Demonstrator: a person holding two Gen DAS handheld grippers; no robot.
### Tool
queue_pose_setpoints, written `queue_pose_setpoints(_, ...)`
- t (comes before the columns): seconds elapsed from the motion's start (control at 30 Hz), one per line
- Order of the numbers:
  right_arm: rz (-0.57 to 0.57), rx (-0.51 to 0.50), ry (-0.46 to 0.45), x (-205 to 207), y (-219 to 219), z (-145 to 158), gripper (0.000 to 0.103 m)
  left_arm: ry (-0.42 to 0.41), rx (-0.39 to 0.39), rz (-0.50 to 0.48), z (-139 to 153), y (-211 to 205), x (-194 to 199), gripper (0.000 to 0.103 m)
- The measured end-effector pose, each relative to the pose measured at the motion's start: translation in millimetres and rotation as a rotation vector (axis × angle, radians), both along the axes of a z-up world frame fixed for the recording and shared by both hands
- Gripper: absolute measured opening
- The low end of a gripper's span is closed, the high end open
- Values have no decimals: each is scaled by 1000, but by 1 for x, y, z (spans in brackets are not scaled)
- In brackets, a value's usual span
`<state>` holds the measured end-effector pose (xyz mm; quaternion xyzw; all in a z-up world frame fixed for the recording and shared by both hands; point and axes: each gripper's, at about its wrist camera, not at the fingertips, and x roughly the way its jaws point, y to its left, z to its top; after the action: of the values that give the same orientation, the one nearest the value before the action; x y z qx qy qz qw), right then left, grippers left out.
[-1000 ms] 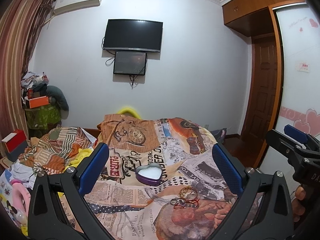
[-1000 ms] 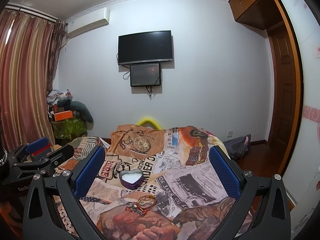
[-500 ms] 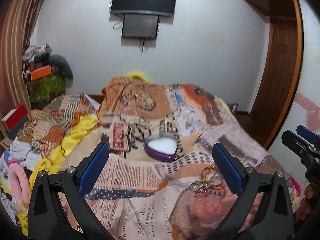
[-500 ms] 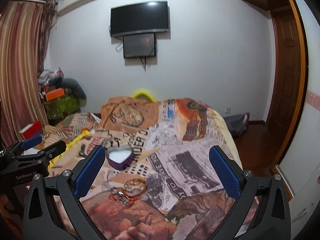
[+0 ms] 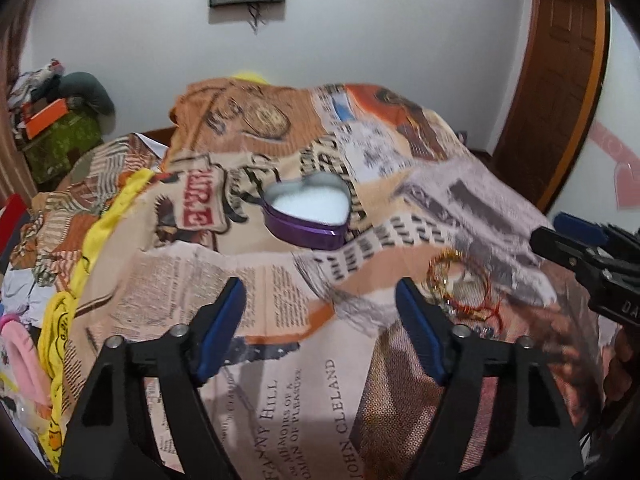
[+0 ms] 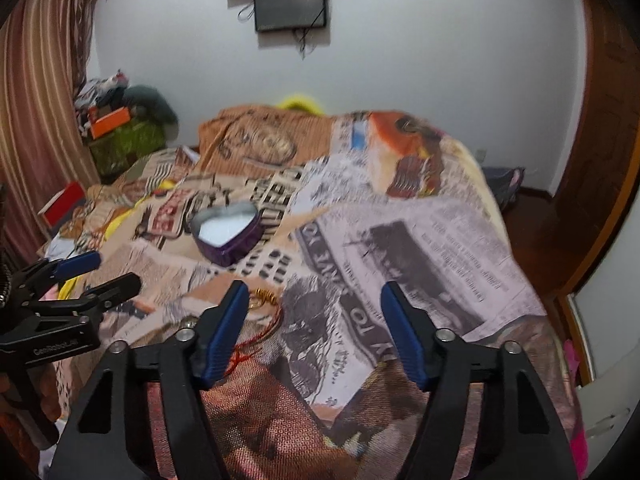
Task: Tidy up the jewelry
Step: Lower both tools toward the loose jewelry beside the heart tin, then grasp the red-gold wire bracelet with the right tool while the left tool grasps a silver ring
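Note:
A purple heart-shaped tin (image 5: 308, 212) with a white lining stands open on the newspaper-print bedspread (image 5: 256, 280). A small pile of jewelry (image 5: 460, 288), a gold bracelet and a red cord among it, lies nearer and to the right. My left gripper (image 5: 318, 286) hovers over bare bedspread in front of the tin. Its jaws are closing with nothing between them. My right gripper (image 6: 314, 288) hangs just right of the jewelry (image 6: 262, 300), whose near part its left finger (image 6: 224, 332) hides. Its jaws are closing too, on nothing. The tin (image 6: 228, 232) lies beyond, to the left.
Yellow cloth (image 5: 100, 220) and crumpled bedding lie at the bed's left side. A green box (image 6: 124, 144) piled with clutter stands by the curtain. A red box (image 6: 64, 200) sits at the left edge. A wooden door (image 5: 560, 80) is on the right.
Both grippers have sunk toward the bed and tipped downward, so the tin and jewelry look nearer. The jaws of both have narrowed from fully wide.

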<state>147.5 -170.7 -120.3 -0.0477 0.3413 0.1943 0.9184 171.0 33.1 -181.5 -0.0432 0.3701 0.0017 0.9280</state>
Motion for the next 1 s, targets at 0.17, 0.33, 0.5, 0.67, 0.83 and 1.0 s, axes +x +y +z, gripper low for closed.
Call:
queue_pose_setpoints(0.17,66,-3,64,13,5,-12,47,53,-23,-59,-13,-6,7,60)
queue_pose_setpoints(0.33,138,-3,140,30,12,-18,36,88,-53,-92,-20,-9,10,58)
queue_pose_setpoints(0.5,213,-31,217,45,23,-29,23,125,-82,-123,-26,-9,11,54)
queue_pose_setpoints(0.67,238,-95,258,55,32,-42,16,139,-120,-150,-29,-9,11,50)
queue_pose_setpoints(0.83,245,-122,260,56,30,-47,9,143,-119,-161,-29,-13,13,49)
queue_pose_setpoints(1.0,230,-132,244,55,25,-45,5,138,-90,-179,-25,-20,11,49)
